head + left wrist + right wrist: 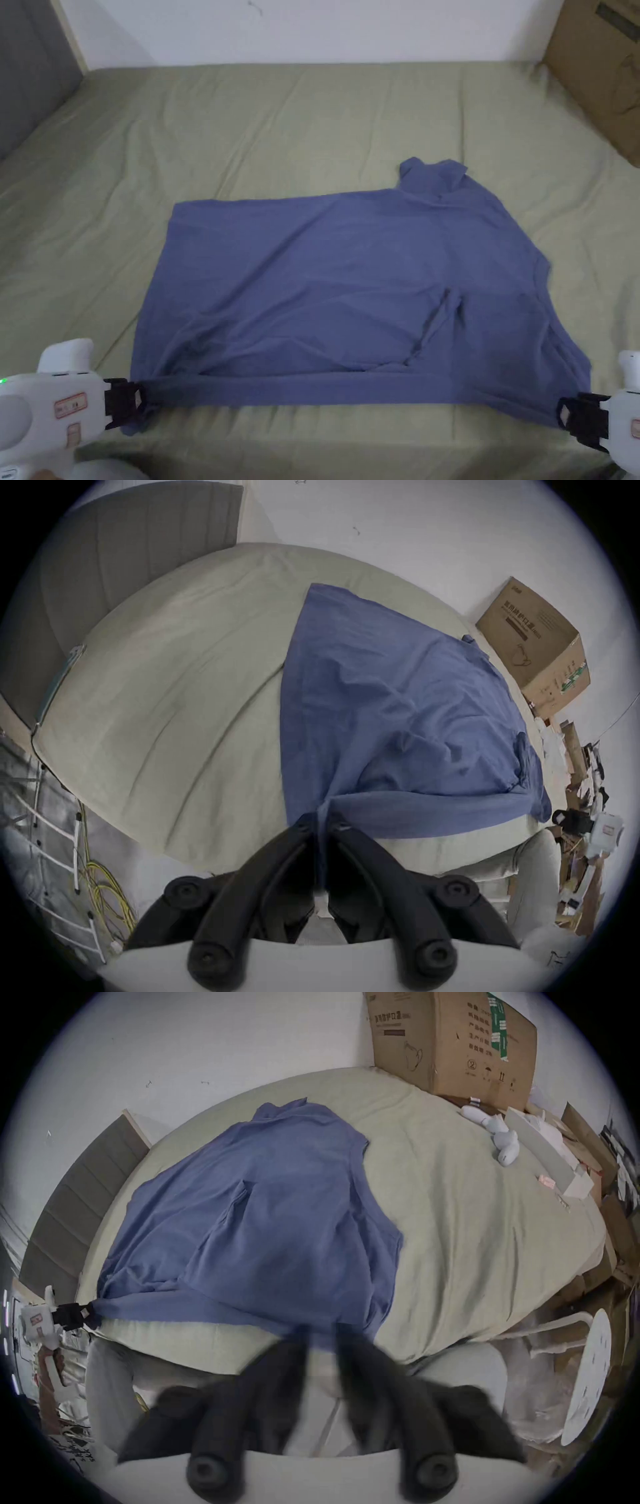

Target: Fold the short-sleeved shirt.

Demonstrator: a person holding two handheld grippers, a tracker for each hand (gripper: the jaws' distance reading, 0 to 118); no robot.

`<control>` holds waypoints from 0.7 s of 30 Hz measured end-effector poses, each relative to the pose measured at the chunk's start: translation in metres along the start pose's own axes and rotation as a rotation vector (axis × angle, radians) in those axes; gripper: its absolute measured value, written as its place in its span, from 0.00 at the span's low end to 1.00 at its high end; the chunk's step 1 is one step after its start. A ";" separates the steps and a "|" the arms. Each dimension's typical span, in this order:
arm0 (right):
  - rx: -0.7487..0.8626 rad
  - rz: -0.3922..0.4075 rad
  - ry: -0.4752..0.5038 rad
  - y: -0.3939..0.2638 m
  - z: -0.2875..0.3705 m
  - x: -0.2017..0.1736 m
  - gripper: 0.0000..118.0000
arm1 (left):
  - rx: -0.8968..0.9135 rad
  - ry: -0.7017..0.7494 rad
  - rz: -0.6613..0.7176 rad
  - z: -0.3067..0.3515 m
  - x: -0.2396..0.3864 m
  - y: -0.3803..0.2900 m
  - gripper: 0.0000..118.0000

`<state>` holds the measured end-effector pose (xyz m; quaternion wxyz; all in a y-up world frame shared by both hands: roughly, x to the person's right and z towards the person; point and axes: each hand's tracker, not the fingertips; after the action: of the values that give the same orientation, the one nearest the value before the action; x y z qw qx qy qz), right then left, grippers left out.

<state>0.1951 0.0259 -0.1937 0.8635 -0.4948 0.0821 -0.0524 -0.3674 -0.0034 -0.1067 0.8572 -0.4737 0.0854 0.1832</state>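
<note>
A blue short-sleeved shirt [350, 287] lies spread sideways on the green bed sheet [312, 125], collar at the far right and a sleeve folded over its near right part. My left gripper [134, 403] is shut on the shirt's near left corner; in the left gripper view the cloth [398, 705] is pinched between the closed jaws [322, 817]. My right gripper [565, 415] is at the near right corner. In the right gripper view its blurred jaws [322, 1333] stand apart with the shirt's [270, 1217] edge just in front of them. The near hem runs taut between both grippers.
A cardboard box [600, 69] stands at the bed's far right corner. A grey headboard [31, 94] rises on the left. A small white device [498, 1137] lies on the sheet by the box. A white stool [588, 1373] and clutter stand off the bed's right side.
</note>
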 end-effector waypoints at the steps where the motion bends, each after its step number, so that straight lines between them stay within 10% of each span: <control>1: -0.002 0.012 -0.021 0.005 -0.002 0.001 0.25 | 0.002 0.009 -0.012 0.000 0.003 0.000 0.03; 3: -0.003 0.012 -0.027 0.011 -0.009 0.003 0.55 | 0.001 0.024 -0.025 0.001 0.004 0.000 0.03; 6: -0.046 0.000 -0.049 0.022 -0.028 0.010 0.55 | 0.001 0.040 -0.036 0.001 0.008 -0.002 0.03; 8: -0.105 0.041 -0.034 0.021 -0.040 0.013 0.38 | -0.007 0.045 -0.037 0.001 0.009 -0.002 0.03; 9: -0.114 0.044 -0.057 0.017 -0.039 0.011 0.02 | -0.011 0.049 -0.037 0.001 0.010 -0.003 0.03; 21: -0.006 0.026 -0.027 0.059 0.002 0.002 0.02 | 0.002 0.075 -0.091 0.029 0.026 0.022 0.03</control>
<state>0.1980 0.0573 -0.2435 0.8637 -0.4968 0.0770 -0.0341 -0.3533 0.0375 -0.1161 0.8613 -0.4827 0.0960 0.1263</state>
